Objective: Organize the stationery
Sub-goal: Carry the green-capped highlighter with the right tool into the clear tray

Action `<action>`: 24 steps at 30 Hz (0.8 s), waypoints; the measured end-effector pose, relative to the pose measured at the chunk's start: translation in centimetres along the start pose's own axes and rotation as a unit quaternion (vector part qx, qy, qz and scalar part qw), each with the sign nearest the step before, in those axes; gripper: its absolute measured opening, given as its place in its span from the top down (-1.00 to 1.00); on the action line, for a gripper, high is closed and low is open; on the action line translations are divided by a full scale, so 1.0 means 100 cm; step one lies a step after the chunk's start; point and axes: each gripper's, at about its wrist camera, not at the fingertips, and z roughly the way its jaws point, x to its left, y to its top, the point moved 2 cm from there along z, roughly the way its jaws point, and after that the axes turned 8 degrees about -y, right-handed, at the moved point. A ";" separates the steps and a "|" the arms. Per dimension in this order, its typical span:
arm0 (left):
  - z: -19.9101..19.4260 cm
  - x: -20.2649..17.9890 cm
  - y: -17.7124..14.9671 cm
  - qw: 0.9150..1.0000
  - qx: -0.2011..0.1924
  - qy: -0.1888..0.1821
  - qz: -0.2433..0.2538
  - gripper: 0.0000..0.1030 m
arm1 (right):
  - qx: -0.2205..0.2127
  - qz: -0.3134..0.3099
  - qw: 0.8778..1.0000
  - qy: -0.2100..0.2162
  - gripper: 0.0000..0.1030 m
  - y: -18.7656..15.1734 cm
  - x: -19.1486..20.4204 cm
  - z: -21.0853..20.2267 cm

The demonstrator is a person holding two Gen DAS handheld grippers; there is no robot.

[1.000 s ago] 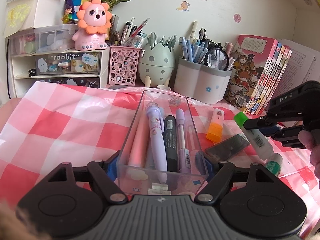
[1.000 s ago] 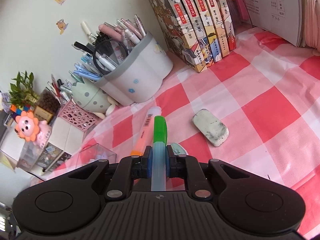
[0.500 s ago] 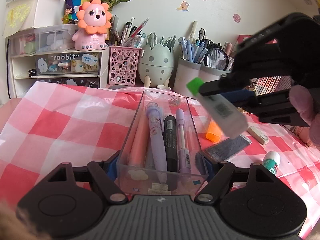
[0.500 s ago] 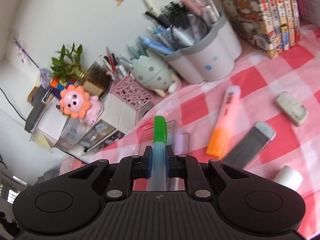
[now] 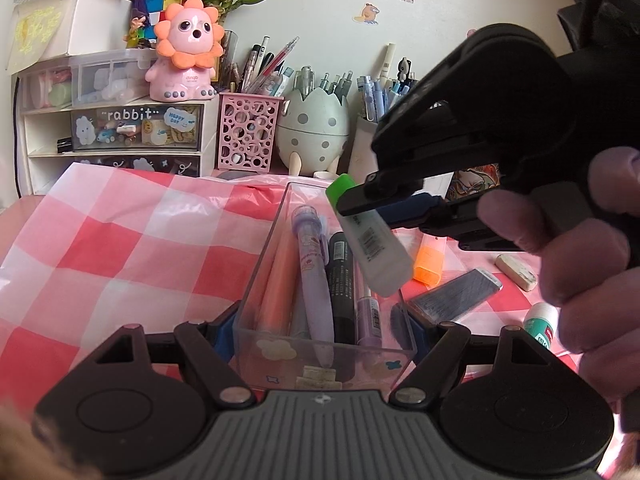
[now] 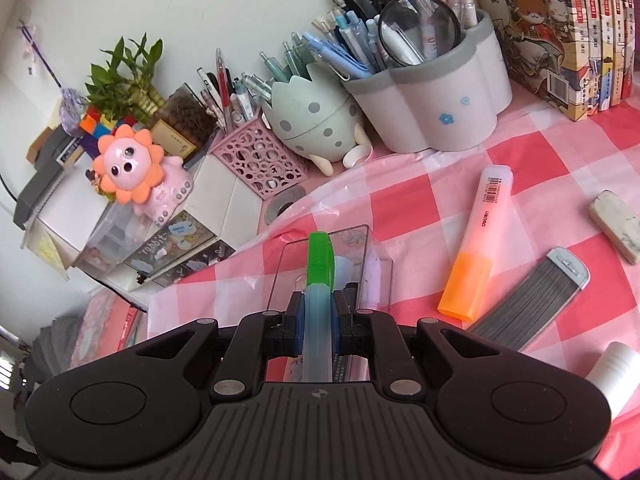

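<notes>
In the left wrist view the right tool (image 5: 362, 204) and the hand (image 5: 592, 280) around it hid most of the grey pen cup (image 5: 362, 148) and the books (image 5: 476, 178); the hand was cut by the right edge. The glue stick (image 5: 540, 322) showed only partly beside that hand. The green-capped highlighter (image 5: 370, 240) covered part of the purple pen (image 5: 366, 312) in the clear box (image 5: 260, 264). In the right wrist view the box (image 6: 378, 268) was mostly behind the tool (image 6: 318, 316), and the small print on the orange highlighter (image 6: 476, 248) could not be read.

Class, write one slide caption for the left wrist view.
Right hand-held gripper holds green-capped highlighter above clear plastic pen tray.
</notes>
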 end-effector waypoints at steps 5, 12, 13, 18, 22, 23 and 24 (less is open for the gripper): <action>0.000 0.000 0.000 1.000 0.001 0.001 -0.001 -0.02 | 0.001 -0.003 1.000 -0.001 0.80 0.000 0.000 0.003; -0.001 -0.001 -0.001 1.000 0.001 0.001 0.000 -0.02 | 0.015 -0.001 1.000 0.000 0.74 0.002 -0.001 0.009; -0.001 -0.001 -0.001 1.000 0.001 0.001 0.000 -0.02 | 0.015 -0.002 1.000 0.003 0.65 0.002 -0.001 0.009; -0.001 -0.001 -0.001 1.000 0.001 0.001 0.000 -0.02 | 0.017 -0.041 0.999 0.014 0.57 0.004 0.003 -0.001; -0.001 -0.001 -0.001 1.000 0.001 0.001 0.000 -0.02 | 0.045 -0.093 0.994 0.046 0.57 0.002 0.013 -0.005; -0.001 -0.002 -0.001 1.000 0.001 0.001 -0.001 -0.02 | 0.052 -0.102 0.992 0.052 0.58 0.002 0.014 -0.005; -0.001 -0.001 -0.001 1.000 0.001 0.001 0.000 -0.02 | 0.055 -0.106 0.991 0.055 0.59 0.001 0.016 -0.004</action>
